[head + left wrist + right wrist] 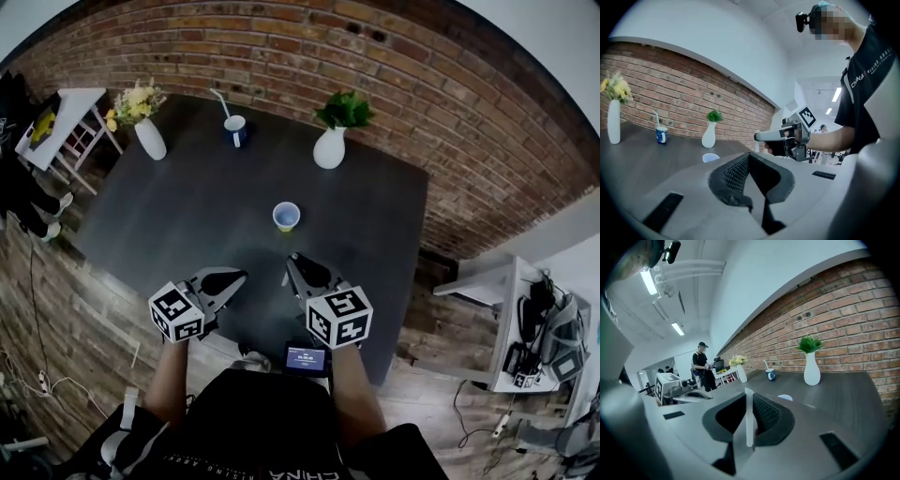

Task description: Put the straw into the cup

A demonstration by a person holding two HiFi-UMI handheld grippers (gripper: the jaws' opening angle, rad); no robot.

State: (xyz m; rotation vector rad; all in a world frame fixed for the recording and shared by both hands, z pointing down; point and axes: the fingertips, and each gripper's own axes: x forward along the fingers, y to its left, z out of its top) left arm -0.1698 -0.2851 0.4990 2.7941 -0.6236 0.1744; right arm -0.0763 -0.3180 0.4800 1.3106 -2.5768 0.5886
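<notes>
I have both tools low over the near edge of the dark worktop (pixel 178 220), short of the cup (pixel 286 217). The cup is pale, open-mouthed and upright, alone in the middle of the worktop.

The left tool (pixel 234 275) is on the near left of the cup. In the left gripper view its jaws are pressed together with nothing between them. The right tool (pixel 292 260) is just on the near side of the cup and a little nearer to it than the left one. The right gripper view shows its jaws closed to a thin seam, empty too. Neither tool touches the cup.

The straw (pixel 219 99) is well beyond the cup, toward the brick wall and slightly left. It leans out of a blue mug (pixel 236 130), which stands upright.

Beyond the cup and slightly right is a white vase (pixel 329 150) with a green plant. Farther left of the cup, past the mug, a second vase (pixel 150 141) holds yellow flowers.
</notes>
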